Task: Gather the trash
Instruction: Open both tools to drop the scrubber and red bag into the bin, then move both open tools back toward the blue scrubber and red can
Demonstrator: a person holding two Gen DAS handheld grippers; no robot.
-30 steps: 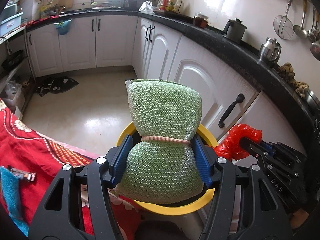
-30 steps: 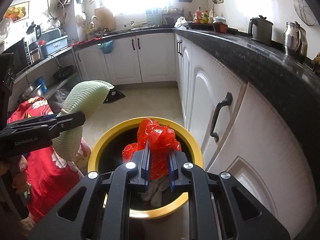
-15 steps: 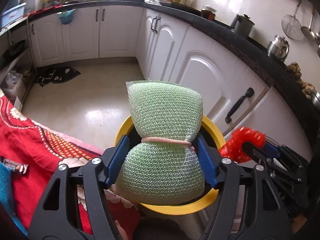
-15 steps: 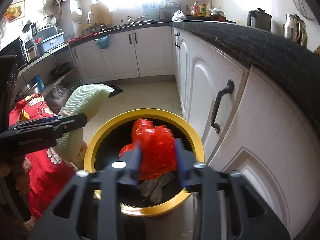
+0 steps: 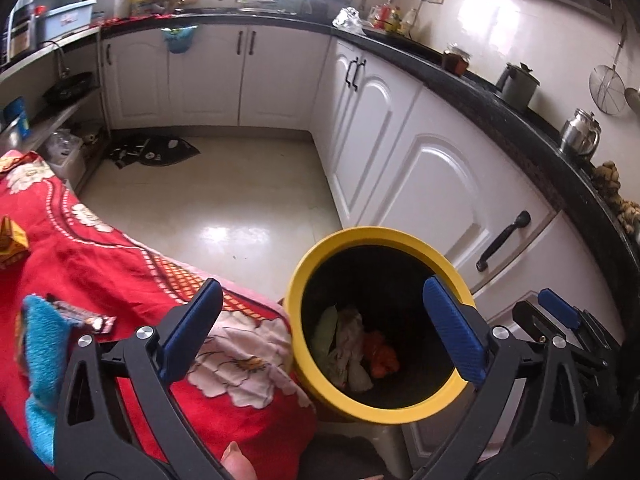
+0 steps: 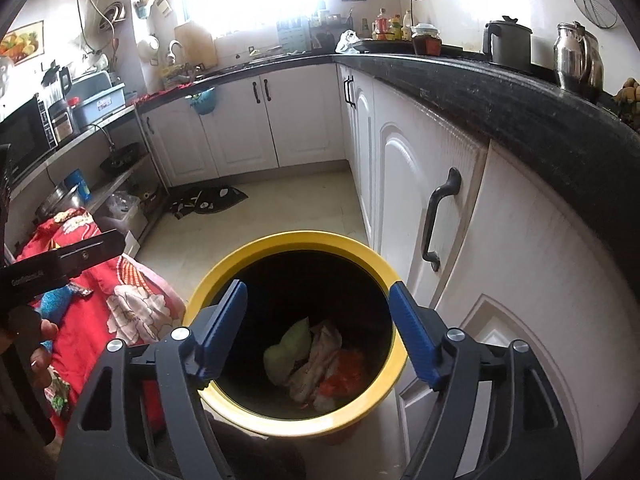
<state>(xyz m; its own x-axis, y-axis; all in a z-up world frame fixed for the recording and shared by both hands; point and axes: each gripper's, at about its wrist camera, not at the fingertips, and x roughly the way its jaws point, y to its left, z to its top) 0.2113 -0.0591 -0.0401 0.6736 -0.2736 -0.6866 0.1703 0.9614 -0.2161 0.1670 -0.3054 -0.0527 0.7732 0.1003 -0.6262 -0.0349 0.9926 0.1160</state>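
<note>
A yellow-rimmed bin (image 5: 304, 276) (image 6: 288, 236) stands by the white cabinets. Inside lie the green mesh scrubber (image 6: 286, 350) (image 5: 325, 330), a pale crumpled cloth (image 6: 318, 358) (image 5: 349, 354) and the red plastic wrapper (image 6: 346, 374) (image 5: 380, 354). My left gripper (image 5: 320, 332) is open and empty above the bin's left rim. My right gripper (image 6: 316, 336) is open and empty over the bin mouth. On the red floral cloth (image 5: 100, 256) lie a small dark wrapper (image 5: 86, 318), a blue cloth (image 5: 40, 356) and a yellow carton (image 5: 10, 240).
White cabinets with black handles (image 6: 436, 220) run along the right under a black countertop (image 6: 500, 84) holding kettles and jars. A dark mat (image 5: 156, 150) lies on the tiled floor. Shelves with pans stand at the left.
Both grippers have opened. The green scrubber and the red wrapper have dropped from them into the bin. The left gripper has shifted left toward the red cloth.
</note>
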